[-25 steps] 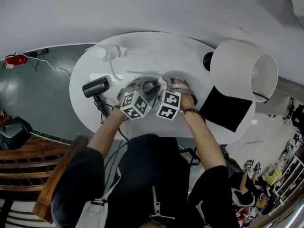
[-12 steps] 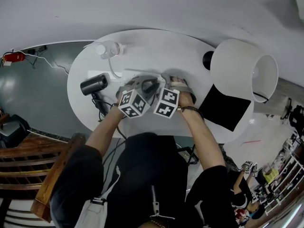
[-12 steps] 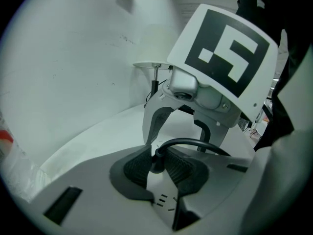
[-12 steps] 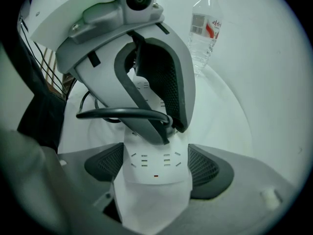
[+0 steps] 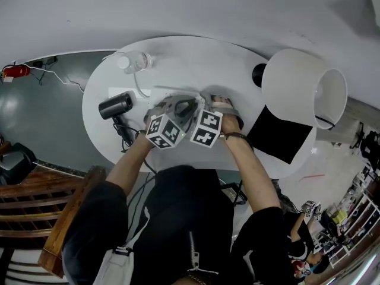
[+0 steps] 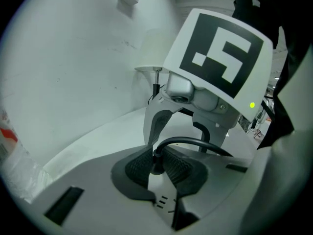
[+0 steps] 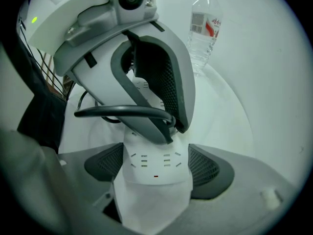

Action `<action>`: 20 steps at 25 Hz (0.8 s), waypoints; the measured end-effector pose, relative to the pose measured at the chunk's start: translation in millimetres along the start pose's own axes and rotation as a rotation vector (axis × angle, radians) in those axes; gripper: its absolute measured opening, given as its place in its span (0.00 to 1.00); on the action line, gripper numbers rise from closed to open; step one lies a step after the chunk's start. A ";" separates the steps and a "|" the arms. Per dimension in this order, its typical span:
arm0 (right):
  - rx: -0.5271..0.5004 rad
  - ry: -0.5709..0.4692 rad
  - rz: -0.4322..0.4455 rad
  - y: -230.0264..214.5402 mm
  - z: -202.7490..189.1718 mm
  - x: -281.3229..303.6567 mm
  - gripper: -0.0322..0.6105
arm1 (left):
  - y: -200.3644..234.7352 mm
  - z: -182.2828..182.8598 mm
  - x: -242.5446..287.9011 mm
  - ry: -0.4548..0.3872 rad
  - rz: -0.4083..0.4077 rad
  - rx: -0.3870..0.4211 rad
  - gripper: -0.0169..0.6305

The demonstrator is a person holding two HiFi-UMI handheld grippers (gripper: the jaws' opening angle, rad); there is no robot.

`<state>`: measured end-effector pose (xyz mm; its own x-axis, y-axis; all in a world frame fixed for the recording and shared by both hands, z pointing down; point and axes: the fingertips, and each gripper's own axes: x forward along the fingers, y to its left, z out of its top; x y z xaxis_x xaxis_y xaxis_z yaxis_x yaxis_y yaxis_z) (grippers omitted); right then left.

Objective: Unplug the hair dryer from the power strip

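The black hair dryer (image 5: pixel 116 106) lies at the left of the round white table (image 5: pixel 196 58). Its black plug (image 6: pixel 156 161) stands in the white power strip (image 7: pixel 155 177) at the table's middle, and its cord (image 6: pixel 195 143) arcs away to the right. My left gripper (image 6: pixel 156 164) is closing its jaws on the plug, both pads against it. My right gripper (image 7: pixel 155 168) points steeply down with the strip's end filling the gap between its pads. In the head view the left gripper (image 5: pixel 184 107) and right gripper (image 5: pixel 215 103) stand side by side.
A clear water bottle (image 5: pixel 135 61) stands at the table's far left, behind the dryer. A lamp with a big white shade (image 5: pixel 300 88) and a black pad (image 5: pixel 280 136) fill the right side. A wooden chair (image 5: pixel 65 230) is below left.
Both grippers stay over the power strip and the hair dryer lies where it was. Only the view has shifted slightly.
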<state>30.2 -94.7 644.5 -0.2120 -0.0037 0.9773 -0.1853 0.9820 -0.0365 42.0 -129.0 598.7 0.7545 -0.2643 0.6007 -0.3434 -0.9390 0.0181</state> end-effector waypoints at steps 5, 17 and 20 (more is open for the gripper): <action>0.004 0.003 0.001 0.9 0.2 0.5 0.68 | -3.2 -0.6 -2.3 -0.027 0.016 0.043 0.12; 0.005 0.004 -0.001 1.2 -0.1 1.1 0.68 | 2.6 1.6 0.0 0.006 -0.055 -0.081 0.12; 0.006 0.004 -0.001 1.0 -0.6 1.1 0.68 | 2.5 2.2 -0.3 -0.001 -0.044 -0.073 0.12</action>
<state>30.3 -93.6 645.7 -0.2078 -0.0042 0.9782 -0.1913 0.9809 -0.0365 42.1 -131.8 596.8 0.7700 -0.2234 0.5976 -0.3501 -0.9310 0.1030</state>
